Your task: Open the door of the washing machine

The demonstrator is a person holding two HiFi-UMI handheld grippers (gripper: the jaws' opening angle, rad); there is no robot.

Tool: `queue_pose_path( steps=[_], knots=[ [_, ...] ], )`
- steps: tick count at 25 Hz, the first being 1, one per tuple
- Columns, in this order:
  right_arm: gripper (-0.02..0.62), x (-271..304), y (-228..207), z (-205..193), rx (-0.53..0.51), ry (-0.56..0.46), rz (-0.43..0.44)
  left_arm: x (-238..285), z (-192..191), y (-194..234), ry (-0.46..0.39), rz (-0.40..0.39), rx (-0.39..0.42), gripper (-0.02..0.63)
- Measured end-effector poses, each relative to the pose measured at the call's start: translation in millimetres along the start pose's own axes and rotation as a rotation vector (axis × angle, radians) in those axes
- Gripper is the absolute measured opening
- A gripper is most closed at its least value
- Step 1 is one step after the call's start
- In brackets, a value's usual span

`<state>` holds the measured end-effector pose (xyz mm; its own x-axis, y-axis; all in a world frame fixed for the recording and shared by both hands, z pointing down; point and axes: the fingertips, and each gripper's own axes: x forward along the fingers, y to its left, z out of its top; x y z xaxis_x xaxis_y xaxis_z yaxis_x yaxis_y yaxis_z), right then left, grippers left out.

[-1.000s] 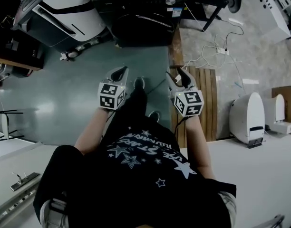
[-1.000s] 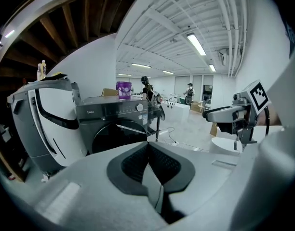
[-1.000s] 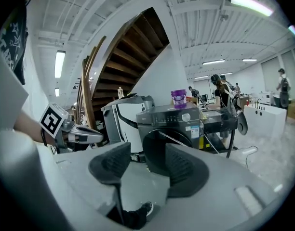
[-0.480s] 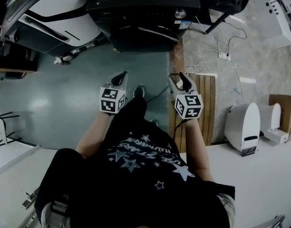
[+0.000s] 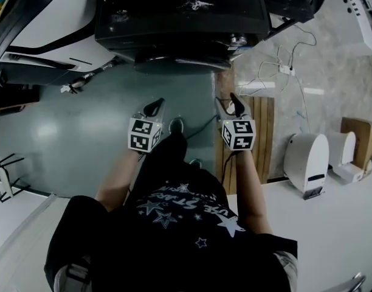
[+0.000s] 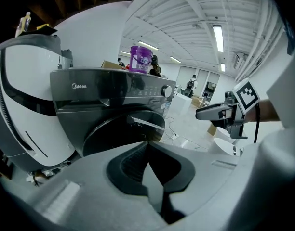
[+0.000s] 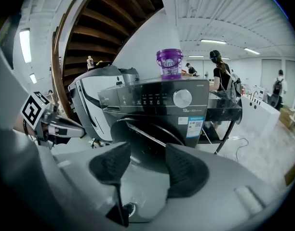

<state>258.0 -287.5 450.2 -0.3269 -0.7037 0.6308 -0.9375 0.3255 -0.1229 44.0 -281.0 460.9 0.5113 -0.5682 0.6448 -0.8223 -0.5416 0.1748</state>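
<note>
The dark Midea washing machine (image 5: 180, 17) stands straight ahead, its round door (image 5: 174, 59) shut. In the left gripper view the door (image 6: 123, 134) fills the space just beyond my left gripper (image 6: 147, 148), whose pads meet, shut on nothing. My right gripper (image 7: 148, 153) is open, its pads apart, with the door (image 7: 147, 138) and its chrome handle strip seen through the gap. In the head view the left gripper (image 5: 154, 106) and the right gripper (image 5: 228, 104) hang side by side over the floor, a short way from the door and touching nothing.
A purple tub (image 7: 169, 64) sits on top of the machine. A white appliance (image 5: 46, 23) stands to its left. Cables and a power strip (image 5: 283, 66) lie on the floor at right, near a wooden strip (image 5: 259, 132) and white machines (image 5: 304, 157). People stand far behind.
The view and both grippers have come closer to the washing machine, which now looms larger at the top. Neither gripper's jaws have changed.
</note>
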Motion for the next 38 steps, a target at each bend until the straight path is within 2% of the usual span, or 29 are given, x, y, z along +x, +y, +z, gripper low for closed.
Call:
queue_pose_path(
  steps=[7, 12, 18, 25, 32, 38],
  knots=[
    [0.230, 52, -34, 0, 0.025, 0.054, -0.058, 42, -4, 26, 0.054, -0.042, -0.020, 0.011],
    [0.230, 85, -65, -6, -0.030, 0.088, -0.068, 60, -14, 35, 0.092, -0.022, -0.010, 0.011],
    [0.230, 126, -98, -12, -0.120, 0.088, -0.017, 74, -32, 24, 0.102, 0.027, -0.034, 0.011],
    [0.230, 165, -111, -24, -0.215, 0.095, 0.070, 83, -45, 24, 0.062, 0.148, -0.116, 0.011],
    [0.230, 191, -109, -30, -0.326, 0.113, 0.152, 89, -70, 9, 0.070, 0.185, -0.173, 0.011],
    [0.208, 195, -106, -30, -0.349, 0.119, 0.190, 88, -82, -4, 0.072, 0.214, -0.216, 0.011]
  ],
)
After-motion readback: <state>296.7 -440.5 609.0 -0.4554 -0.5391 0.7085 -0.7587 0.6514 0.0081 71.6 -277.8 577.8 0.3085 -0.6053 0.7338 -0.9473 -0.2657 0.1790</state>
